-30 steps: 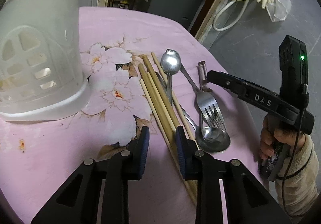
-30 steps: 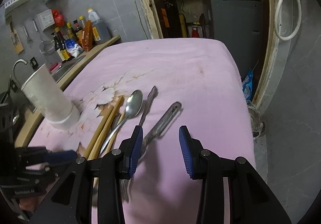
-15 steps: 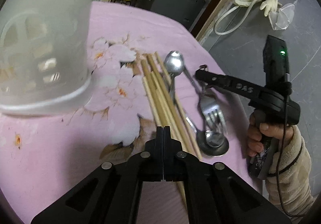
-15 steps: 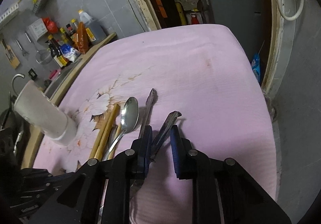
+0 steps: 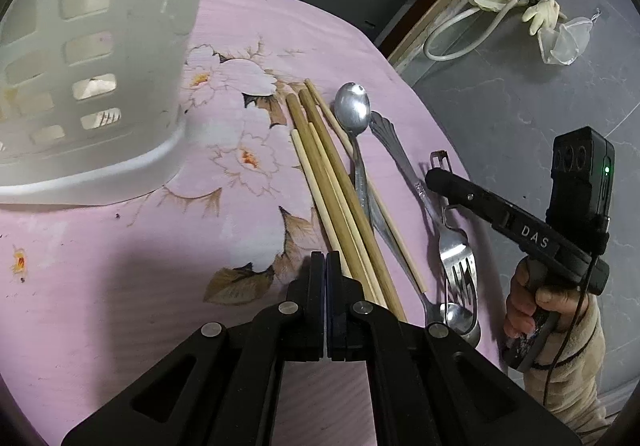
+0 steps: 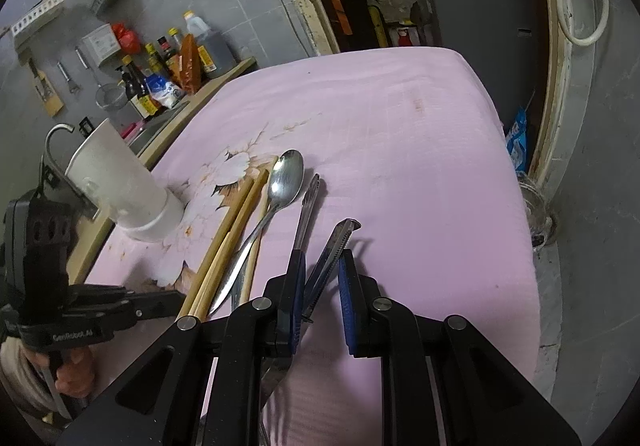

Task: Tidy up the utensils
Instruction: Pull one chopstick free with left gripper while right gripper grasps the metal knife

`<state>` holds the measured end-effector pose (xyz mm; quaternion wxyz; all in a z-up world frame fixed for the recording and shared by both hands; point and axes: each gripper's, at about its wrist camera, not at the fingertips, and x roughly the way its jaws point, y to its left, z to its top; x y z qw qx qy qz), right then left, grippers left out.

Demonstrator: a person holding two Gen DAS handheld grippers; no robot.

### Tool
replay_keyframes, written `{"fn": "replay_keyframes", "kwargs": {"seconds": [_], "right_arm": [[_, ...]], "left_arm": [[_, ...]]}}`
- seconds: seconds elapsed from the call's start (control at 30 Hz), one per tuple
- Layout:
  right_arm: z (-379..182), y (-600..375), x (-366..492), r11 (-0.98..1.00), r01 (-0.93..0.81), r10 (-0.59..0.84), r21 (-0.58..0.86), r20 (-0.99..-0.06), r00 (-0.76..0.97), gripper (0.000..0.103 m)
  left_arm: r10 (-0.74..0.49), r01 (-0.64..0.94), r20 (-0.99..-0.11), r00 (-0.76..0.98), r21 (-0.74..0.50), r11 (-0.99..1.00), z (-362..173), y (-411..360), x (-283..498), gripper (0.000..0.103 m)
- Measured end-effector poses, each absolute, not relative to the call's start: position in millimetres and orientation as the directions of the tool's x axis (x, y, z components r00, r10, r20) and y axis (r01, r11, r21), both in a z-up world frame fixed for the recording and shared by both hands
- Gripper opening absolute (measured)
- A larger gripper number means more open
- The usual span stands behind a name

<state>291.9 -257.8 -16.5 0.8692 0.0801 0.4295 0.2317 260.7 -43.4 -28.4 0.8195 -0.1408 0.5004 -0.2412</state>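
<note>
Several wooden chopsticks, a spoon, a fork and a second spoon lie side by side on the pink flowered tablecloth. My left gripper is shut with nothing between its pads, and the chopsticks run just right of its tips. My right gripper is shut on a metal peeler, whose head sticks out past the fingers. A white perforated utensil holder stands to the left.
The table ends close on the right, with grey floor beyond. A glass jar stands on the floor there. Bottles crowd a counter behind the holder. A white hose lies by the door frame.
Both grippers closed: the left from open to fully shut beside the chopsticks, the right onto the peeler handle. In the left wrist view the holder now fills more of the frame.
</note>
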Motion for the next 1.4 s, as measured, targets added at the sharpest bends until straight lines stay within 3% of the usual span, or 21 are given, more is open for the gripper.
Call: {"fn": "replay_keyframes", "kwargs": {"seconds": [0.33, 0.57, 0.63, 0.87, 0.97, 1.3, 1.33, 1.4], "right_arm": [[-20.4, -263.0, 289.8, 0.866, -0.334, 0.498, 0.372, -0.692, 0.523, 0.015], [-20.7, -265.4, 289.1, 0.863, -0.341, 0.504, 0.374, -0.690, 0.519, 0.015], [-20.8, -264.8, 289.3, 0.862, -0.342, 0.505, 0.374, -0.691, 0.518, 0.015], [-21.2, -266.9, 289.9, 0.857, -0.341, 0.514, 0.386, -0.688, 0.512, 0.015], [-21.9, -268.9, 290.1, 0.852, -0.338, 0.523, 0.401, -0.683, 0.509, 0.014], [-23.4, -272.3, 291.7, 0.841, -0.323, 0.540, 0.433, -0.673, 0.505, 0.014], [-23.4, -272.2, 291.4, 0.842, -0.322, 0.540, 0.434, -0.673, 0.505, 0.014], [-23.3, -272.6, 291.5, 0.840, -0.322, 0.542, 0.436, -0.672, 0.504, 0.014]], "left_arm": [[-0.587, 0.230, -0.734, 0.342, -0.540, 0.810, -30.8, -42.0, 273.4, 0.004], [-0.618, 0.248, -0.707, 0.342, -0.567, 0.786, -20.1, -42.2, 271.2, 0.028], [-0.603, 0.246, -0.716, 0.351, -0.551, 0.798, -18.3, -44.0, 271.4, 0.029], [-0.591, 0.233, -0.739, 0.322, -0.543, 0.806, -22.7, -61.7, 293.4, 0.028], [-0.600, 0.219, -0.737, 0.310, -0.559, 0.800, -27.1, -62.2, 300.6, 0.017], [-0.637, 0.201, -0.710, 0.299, -0.606, 0.770, -28.7, -44.2, 299.0, 0.009], [-0.637, 0.198, -0.707, 0.309, -0.607, 0.770, -28.0, -40.4, 297.5, 0.000], [-0.637, 0.196, -0.710, 0.302, -0.607, 0.770, -28.5, -35.5, 294.7, 0.000]]}}
